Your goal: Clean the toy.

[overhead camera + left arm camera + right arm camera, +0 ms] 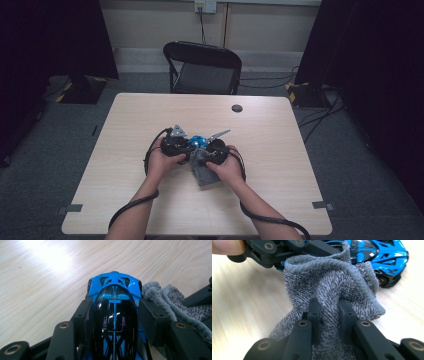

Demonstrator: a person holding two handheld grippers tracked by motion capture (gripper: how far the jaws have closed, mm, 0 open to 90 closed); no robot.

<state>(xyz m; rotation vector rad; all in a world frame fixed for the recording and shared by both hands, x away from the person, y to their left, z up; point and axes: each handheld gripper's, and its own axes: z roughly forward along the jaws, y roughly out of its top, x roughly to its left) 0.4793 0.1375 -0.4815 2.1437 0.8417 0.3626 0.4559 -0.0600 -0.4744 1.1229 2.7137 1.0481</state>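
High view puts your blue toy car (198,142) mid-frame on the surface (125,150) — left tongs (113,315) clamp it, right tongs (329,315) pinch the grey cloth (329,287). Next, probably wiping — rub gently.

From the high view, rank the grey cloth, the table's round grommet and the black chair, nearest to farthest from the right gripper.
1. Grey cloth: clamped in the right gripper.
2. Round grommet: on the table's far side.
3. Black chair: beyond the table's far edge.
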